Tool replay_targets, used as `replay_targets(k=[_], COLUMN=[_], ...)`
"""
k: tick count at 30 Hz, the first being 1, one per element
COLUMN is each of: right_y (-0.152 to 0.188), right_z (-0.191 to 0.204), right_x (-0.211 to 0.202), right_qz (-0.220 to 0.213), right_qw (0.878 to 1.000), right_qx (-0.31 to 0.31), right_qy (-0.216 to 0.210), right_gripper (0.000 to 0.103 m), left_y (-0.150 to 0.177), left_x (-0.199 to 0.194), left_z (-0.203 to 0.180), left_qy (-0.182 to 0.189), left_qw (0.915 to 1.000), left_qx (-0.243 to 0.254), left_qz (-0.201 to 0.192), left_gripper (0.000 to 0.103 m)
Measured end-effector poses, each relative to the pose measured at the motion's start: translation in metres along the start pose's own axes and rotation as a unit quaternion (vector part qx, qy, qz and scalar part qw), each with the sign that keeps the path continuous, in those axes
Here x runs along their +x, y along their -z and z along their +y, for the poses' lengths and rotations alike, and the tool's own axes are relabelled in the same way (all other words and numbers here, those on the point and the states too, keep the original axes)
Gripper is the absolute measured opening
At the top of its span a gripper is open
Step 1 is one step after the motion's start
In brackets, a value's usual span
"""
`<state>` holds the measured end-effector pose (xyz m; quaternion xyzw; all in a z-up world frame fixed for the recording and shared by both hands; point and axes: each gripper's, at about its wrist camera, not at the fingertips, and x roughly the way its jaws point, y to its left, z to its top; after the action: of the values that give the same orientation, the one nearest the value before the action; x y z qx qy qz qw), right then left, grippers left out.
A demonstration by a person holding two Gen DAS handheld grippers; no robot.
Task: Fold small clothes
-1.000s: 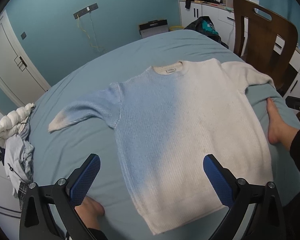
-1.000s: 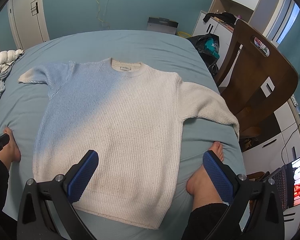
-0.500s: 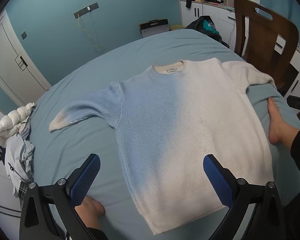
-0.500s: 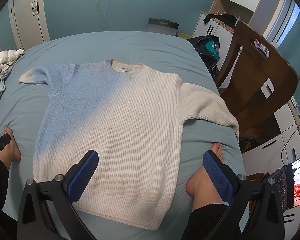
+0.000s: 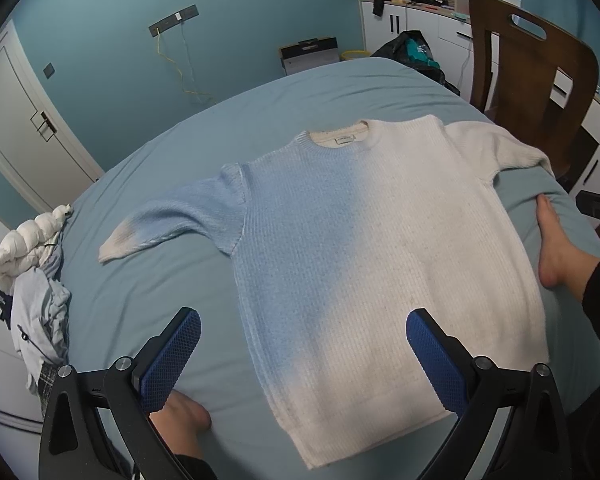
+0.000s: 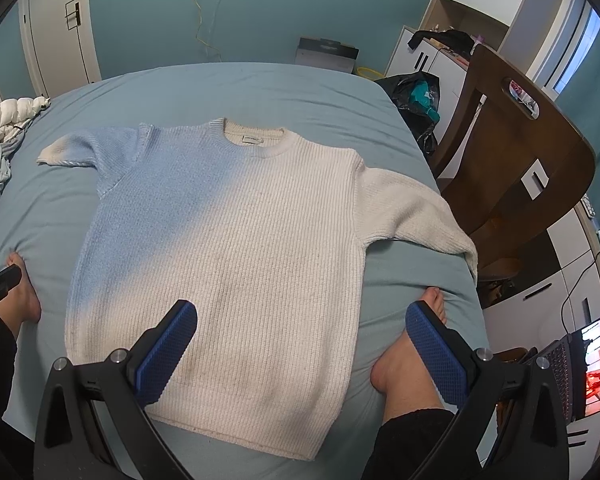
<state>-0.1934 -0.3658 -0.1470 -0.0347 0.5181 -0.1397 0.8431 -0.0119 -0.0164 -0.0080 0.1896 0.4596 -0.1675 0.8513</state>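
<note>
Nothing shifted since before: sweater (image 5: 380,232) flat beyond left gripper (image 5: 302,344) and right gripper (image 6: 300,338), both wide, empty.

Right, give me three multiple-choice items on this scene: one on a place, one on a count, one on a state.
1. Where is the wooden chair?
A. beside the bed, past the sweater's right sleeve
B. on the bed
C. against the door

2. How many bare feet rest on the bed?
A. none
B. one
C. two

3. How does the sweater lie?
A. folded in half
B. spread flat, sleeves out
C. bunched up

Key: 1 A, the chair stands off the bed edge by that sleeve; 2 C, one foot on each side; 3 B, no fold shows and both grippers are open.
</note>
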Motion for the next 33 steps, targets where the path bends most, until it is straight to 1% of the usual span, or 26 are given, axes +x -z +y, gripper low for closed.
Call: replay_targets(k=[10, 14, 21, 23, 25, 27, 30, 33], right_y=[0.0, -0.001, -0.011, -0.014, -0.016, -0.018, -0.024, -0.029], right_z=[-0.001, 0.0, 0.003, 0.005, 0.008, 0.009, 0.009, 0.011], right_x=[0.001, 0.004, 0.016, 0.022, 0.031, 0.039, 0.053, 0.065], right_qz=[0.002, 0.008, 0.01, 0.018, 0.035, 0.055, 0.086, 0.098], right_qw=[1.0, 1.0, 1.0, 1.0, 0.999, 0.998, 0.993, 0.99], right_qx=[0.005, 0.007, 0.0, -0.004, -0.003, 0.005, 0.017, 0.024], right_qy=[-0.004, -0.011, -0.015, -0.018, -0.028, -0.044, -0.074, -0.1], right_gripper=[0.102, 0.102, 0.102, 0.102, 0.102, 0.102, 0.102, 0.102], left_y=[-0.002, -0.001, -0.006, -0.009, -0.012, -0.015, -0.022, -0.035], left_x=[-0.005, -0.01, -0.012, -0.011, -0.007, -0.001, 0.013, 0.027], left_z=[0.01, 0.017, 0.031, 0.037, 0.045, 0.054, 0.076, 0.112], left_qy=[0.006, -0.002, -0.005, 0.002, 0.012, 0.003, -0.044, -0.07], left_qw=[0.9999, 0.9998, 0.9996, 0.9993, 0.999, 0.9995, 0.9988, 0.997], left_qx=[-0.011, -0.017, -0.027, -0.038, -0.042, -0.029, -0.004, -0.013], left_qz=[-0.003, -0.012, -0.005, 0.0, 0.008, 0.013, 0.02, 0.033], left_gripper=[0.103, 0.103, 0.103, 0.103, 0.103, 0.103, 0.103, 0.103])
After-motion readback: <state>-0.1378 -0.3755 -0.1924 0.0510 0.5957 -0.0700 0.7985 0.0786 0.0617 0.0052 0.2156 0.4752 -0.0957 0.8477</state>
